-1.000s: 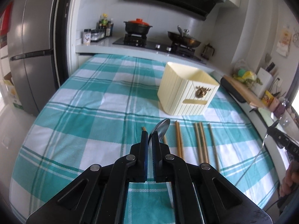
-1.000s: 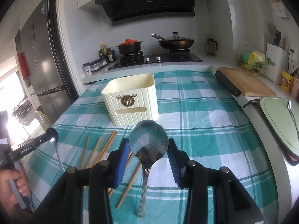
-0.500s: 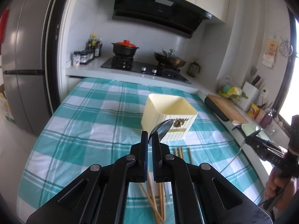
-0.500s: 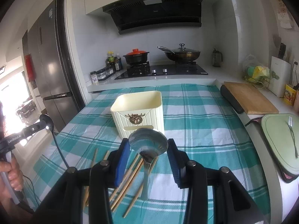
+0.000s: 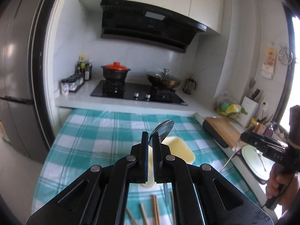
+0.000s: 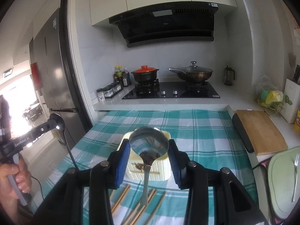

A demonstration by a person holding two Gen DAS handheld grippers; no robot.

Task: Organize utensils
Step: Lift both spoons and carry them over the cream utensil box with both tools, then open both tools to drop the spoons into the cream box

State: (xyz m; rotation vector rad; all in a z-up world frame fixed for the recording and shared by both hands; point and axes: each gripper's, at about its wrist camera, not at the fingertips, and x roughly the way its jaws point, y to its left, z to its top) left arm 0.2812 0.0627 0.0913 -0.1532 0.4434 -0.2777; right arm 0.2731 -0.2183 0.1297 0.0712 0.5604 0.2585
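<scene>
While the left gripper (image 5: 150,140) clamps a steel spoon (image 5: 162,131), fingers nearly together on the edge of its bowl, the bowl juts up and right past the fingertips. Right gripper (image 6: 149,148) also grips a spoon (image 6: 149,143), blue pads against both sides of the bowl, handle hanging down between the fingers. Both spoons held in the air above the cream utensil holder (image 6: 150,170), which stands on the bench under a teal checked cloth (image 6: 206,131). Wooden chopsticks (image 6: 120,199) lie loose on the cloth just in front of the holder. Fork (image 6: 295,176) on a green tray (image 6: 281,187), far right.
</scene>
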